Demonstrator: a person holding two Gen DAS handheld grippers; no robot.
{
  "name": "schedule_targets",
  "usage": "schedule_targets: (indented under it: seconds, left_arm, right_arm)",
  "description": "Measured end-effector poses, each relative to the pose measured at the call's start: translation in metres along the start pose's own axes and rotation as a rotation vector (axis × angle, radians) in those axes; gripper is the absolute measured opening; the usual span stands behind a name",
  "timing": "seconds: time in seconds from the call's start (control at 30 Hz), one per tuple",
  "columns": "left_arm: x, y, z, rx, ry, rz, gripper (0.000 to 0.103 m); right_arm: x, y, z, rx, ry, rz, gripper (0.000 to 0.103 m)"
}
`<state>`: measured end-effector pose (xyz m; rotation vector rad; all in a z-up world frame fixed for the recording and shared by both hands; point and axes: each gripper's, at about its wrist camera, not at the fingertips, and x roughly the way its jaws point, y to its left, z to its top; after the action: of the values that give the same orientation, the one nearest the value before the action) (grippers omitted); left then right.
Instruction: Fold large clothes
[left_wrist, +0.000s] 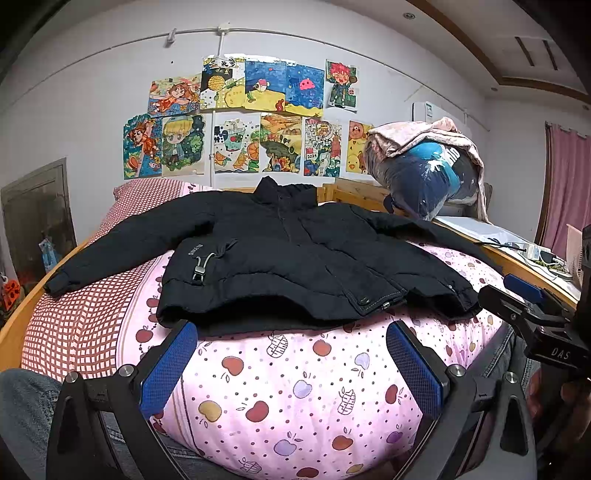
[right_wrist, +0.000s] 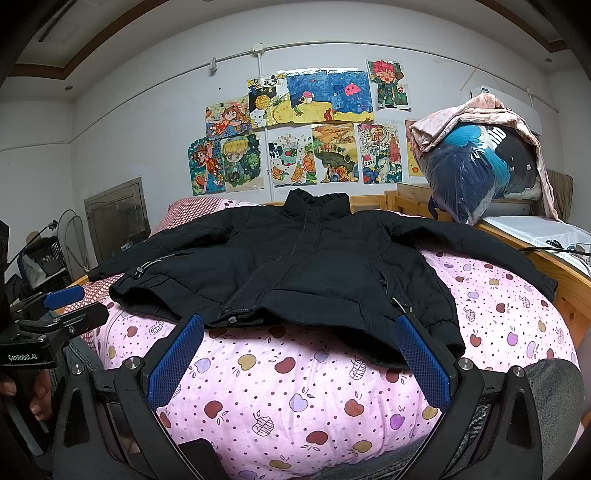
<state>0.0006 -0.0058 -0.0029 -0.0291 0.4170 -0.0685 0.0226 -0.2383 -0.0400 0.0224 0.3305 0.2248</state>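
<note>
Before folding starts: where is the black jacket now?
In both views the black jacket lies spread, front up, on the apple-print quilt, beyond both open grippers.

Your black jacket (left_wrist: 280, 258) is matt, padded cloth with a small glossy plastic toggle (left_wrist: 199, 275). It lies on a soft cotton bedsheet (left_wrist: 295, 398) printed with apples. The bed frame (right_wrist: 565, 291) is smooth varnished wood. Your claw pads (left_wrist: 168, 369) look like rough, mesh-textured blue rubber on matt black plastic. The bag (right_wrist: 476, 173) beyond is glossy, crinkled clear plastic.
</note>
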Motion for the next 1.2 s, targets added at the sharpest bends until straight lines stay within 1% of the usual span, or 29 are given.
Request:
schedule_targets:
  seconds: [1.2]
  left_arm:
    - [-0.0006,-0.0011,-0.0007,-0.002,0.005,0.002,0.103]
  right_arm:
    - [-0.0003,-0.0030,0.0000,0.004,0.004,0.002,0.102]
